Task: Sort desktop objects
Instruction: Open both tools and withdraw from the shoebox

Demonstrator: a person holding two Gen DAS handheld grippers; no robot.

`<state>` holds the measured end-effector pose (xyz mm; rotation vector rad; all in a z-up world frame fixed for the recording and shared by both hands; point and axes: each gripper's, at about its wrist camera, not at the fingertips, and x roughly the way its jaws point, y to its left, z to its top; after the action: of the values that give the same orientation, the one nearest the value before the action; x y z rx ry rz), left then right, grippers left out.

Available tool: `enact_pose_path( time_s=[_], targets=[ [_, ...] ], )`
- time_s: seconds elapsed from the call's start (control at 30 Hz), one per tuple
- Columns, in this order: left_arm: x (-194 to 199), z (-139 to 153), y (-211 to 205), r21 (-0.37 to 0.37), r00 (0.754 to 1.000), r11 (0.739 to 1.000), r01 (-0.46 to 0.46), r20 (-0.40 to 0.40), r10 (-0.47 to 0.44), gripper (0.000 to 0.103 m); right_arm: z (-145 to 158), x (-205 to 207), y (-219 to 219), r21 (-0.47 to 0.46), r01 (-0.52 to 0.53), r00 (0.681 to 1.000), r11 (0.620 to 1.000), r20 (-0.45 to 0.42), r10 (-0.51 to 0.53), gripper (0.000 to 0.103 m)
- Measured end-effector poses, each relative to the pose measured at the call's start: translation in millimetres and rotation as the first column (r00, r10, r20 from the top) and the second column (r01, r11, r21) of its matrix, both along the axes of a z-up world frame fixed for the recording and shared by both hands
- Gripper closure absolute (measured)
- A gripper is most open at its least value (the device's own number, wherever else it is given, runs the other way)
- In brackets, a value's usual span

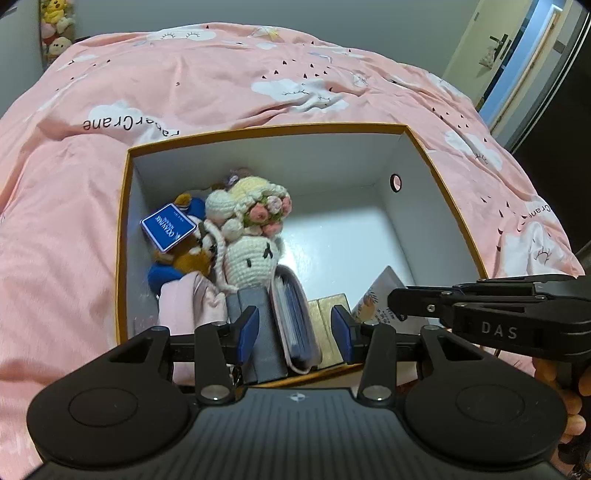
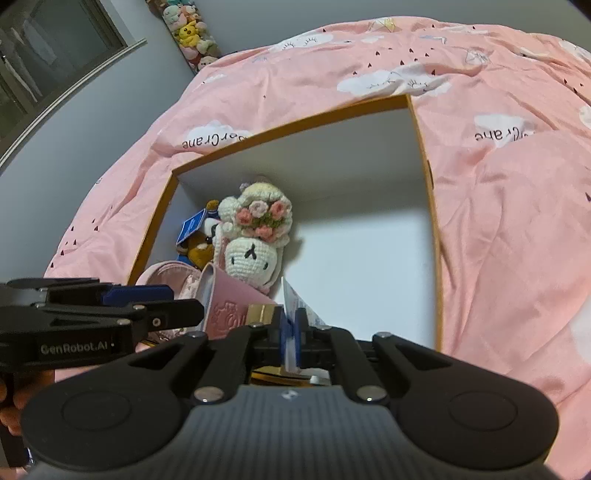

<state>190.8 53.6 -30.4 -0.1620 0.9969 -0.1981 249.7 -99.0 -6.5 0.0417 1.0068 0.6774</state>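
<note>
The right claw (image 2: 291, 341) pinches a thin, floppy card (image 2: 295, 301) by its lower edge over the box (image 2: 430, 177) on the bed, best gripped near that edge, while the left claw (image 1: 293, 334) stands half-open around an upright album (image 1: 295, 321).

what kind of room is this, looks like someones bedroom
Most likely a bedroom. The open box sits on a bed covered by a pink cloud-print duvet, soft toys are stacked in the corner by the wall, and a door shows behind the bed.
</note>
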Motion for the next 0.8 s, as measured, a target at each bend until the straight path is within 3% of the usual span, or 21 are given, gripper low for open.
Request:
enact_pose_path(
  time_s=[0.63,0.8],
  targets=[
    [-20.9,-8.1,-2.9,-0.022,0.999,1.000,-0.019,0.027,0.020,0.053,0.3,-13.3,15.2,-0.051,0.017,0.999,0.999,0.052,-0.014,0.093],
    [-25.7,-5.4,-5.2,-0.040,0.998,0.999,-0.017,0.054,0.019,0.053,6.0,-25.3,19.0,-0.112,-0.006,0.989,0.994,0.144,0.022,0.092]
  ],
)
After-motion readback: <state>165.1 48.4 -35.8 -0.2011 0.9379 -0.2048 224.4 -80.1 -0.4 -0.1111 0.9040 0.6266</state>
